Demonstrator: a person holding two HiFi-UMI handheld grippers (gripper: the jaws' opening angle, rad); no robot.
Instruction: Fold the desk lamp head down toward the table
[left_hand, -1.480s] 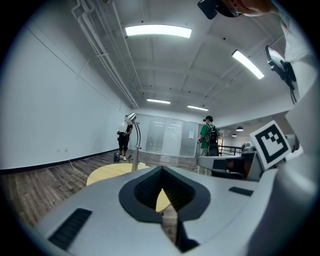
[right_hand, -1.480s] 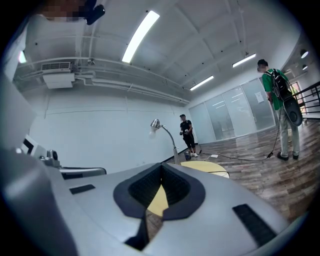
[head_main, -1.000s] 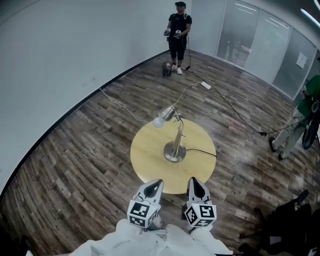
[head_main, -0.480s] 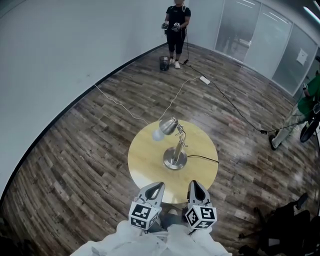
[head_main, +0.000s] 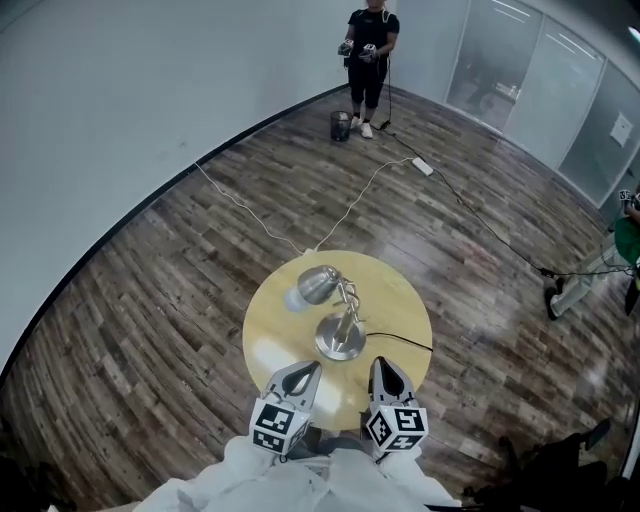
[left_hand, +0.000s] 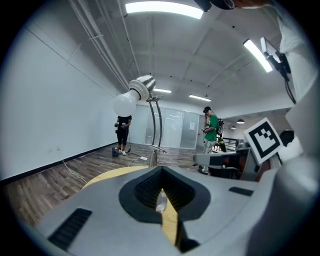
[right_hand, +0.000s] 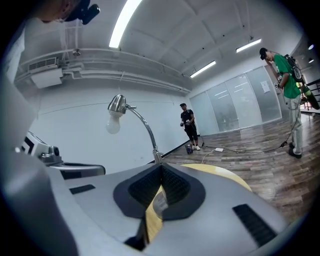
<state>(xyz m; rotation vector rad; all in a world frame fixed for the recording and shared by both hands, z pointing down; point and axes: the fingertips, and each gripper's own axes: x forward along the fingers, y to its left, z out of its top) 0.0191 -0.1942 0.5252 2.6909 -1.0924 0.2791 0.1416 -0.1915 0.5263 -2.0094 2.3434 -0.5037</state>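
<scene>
- Left gripper (head_main: 306, 370): jaws fully together with nothing between them. It's just sitting over the near edge of the table.
- Right gripper (head_main: 381, 365): same deal. The jaws are pressed together and empty, it sits side by side with the left one, and both point toward the lamp.
- Neither one is touching anything. There's bare tabletop between their tips and the lamp base (head_main: 340, 342), so I'd call this the approach step and the actual folding hasn't started.
- The desk lamp stands upright around the middle of the round yellow table (head_main: 268, 305). Its arm (head_main: 347, 306) rises from the base, and the lamp head (head_main: 318, 284) is up in the air, tipped off to the left with the bulb (head_main: 295, 298) showing.
- A black cord (head_main: 400, 341) runs off the base to the right, across the tabletop.
- Next move, I reckon: go in further and up to the head. Then either open one pair of jaws to grab the head or neck, or just push it down with the jaws closed.
- The base looks smallish, so the other gripper should probably pin it so the lamp doesn't tip or slide.
</scene>
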